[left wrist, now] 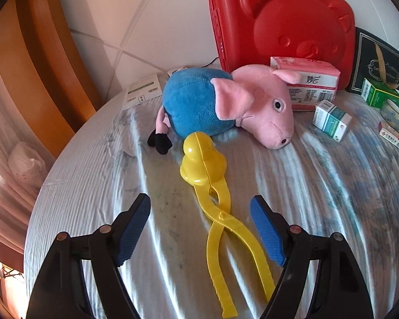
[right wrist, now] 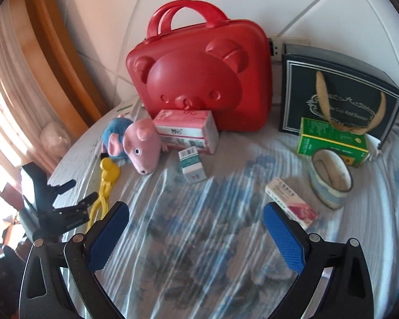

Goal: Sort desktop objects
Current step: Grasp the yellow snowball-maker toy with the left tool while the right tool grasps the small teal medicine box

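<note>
A: Where is everything relative to the bear-faced case (right wrist: 199, 77)?

B: The case stands upright at the back of the table (right wrist: 226, 239), by the wall. The tissue pack (right wrist: 186, 133) leans just before it. The plush pig (left wrist: 226, 106) lies before it to the left, the duck-shaped clamp (left wrist: 207, 186) nearer still. The dark box (right wrist: 337, 93) stands to its right.

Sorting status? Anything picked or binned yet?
Done: nothing visibly sorted; the red bear case is shut. In hand: nothing. The left gripper is open over the yellow snowball clip; the right gripper is open over bare cloth. Left: the pig plush, tissue pack, medicine boxes, tape roll.
</note>
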The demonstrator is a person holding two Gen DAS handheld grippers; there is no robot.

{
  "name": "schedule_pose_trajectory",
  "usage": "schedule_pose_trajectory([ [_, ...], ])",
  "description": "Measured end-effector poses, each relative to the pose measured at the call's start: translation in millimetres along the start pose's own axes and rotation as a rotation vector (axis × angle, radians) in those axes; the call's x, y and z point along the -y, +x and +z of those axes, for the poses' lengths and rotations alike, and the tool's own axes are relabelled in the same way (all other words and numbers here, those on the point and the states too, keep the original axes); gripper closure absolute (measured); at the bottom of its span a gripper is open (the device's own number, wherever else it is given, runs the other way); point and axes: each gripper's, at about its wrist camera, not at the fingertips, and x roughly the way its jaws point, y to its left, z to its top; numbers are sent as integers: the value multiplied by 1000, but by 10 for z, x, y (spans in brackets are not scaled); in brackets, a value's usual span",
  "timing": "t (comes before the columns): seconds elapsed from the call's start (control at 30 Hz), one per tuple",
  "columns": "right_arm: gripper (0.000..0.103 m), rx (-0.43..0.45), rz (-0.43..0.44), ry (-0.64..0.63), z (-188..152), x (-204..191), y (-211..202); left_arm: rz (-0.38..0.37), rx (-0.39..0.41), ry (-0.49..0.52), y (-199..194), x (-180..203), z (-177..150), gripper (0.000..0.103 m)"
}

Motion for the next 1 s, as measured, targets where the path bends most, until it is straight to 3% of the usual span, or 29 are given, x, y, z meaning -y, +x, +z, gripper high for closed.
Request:
schedule_pose_trajectory([
  [0.1, 1, -36, 0, -53, 67, -54, 329, -6, -93, 4, 369, 27, -1, 26],
  [0.33, 2, -111, -45, -164, 394, -199, 1285, -77, -85, -161, 472, -193, -59, 24],
  [0.37, 5, -128, -70, -191, 431, -236, 1449, -76, -80, -172, 464, -196, -76, 24],
  [0.43, 23, -188, -91, -222, 469, -283, 1753, -69, -75, -163, 444, -183, -92, 24],
  [0.47, 44, -217, -99, -228, 472, -300, 1893, -70, -72, -163, 441, -178, -94, 24],
  [0.5, 53, -241, -111, -234, 469, -312, 2001, -77, -72, -176, 441, -186, -113, 24],
  [0.57, 54, -281, -153, -255, 441, -324, 2189, -103, -66, -187, 434, -201, -126, 34],
  [0.6, 64, -262, -146, -237, 458, -310, 2177, -124, -59, -160, 407, -166, -122, 42],
  [0.67, 68, -267, -126, -207, 455, -290, 2141, -149, -60, -114, 350, -74, -104, 69],
  [1.0, 68, -172, -24, -125, 215, -202, 1501, -167, -76, -58, 102, -8, -230, 70],
])
